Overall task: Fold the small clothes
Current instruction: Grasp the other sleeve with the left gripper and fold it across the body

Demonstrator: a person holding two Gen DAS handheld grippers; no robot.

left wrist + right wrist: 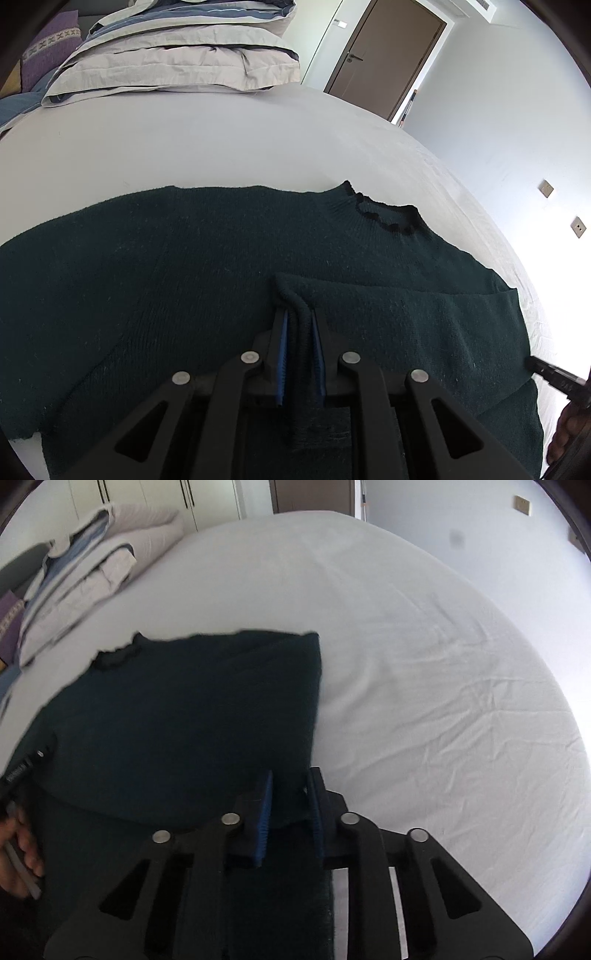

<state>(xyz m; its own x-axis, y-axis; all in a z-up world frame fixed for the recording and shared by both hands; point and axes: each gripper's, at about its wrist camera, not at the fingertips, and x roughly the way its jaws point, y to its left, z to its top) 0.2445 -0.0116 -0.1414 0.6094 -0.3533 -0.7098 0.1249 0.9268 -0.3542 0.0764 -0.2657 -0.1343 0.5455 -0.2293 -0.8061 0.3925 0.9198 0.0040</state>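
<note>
Sweater point(166, 280): dark green knit, spread flat on the bed point(221, 147), collar toward the folded duvet point(177, 55) at the bed's far end.
Sleeve point(406, 314): folded across the body of the sweater.
Left gripper point(298, 321): fingers clenched on the sleeve's cuff, a ridge of knit bunched between the blue pads.
Right gripper point(290, 790): fingers pinching the sweater's side edge, beside bare white sheet.
Background: brown door point(384, 55), white wall.

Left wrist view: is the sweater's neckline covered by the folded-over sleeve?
No, the neckline lies exposed beyond the folded sleeve that the left gripper pinches.
</note>
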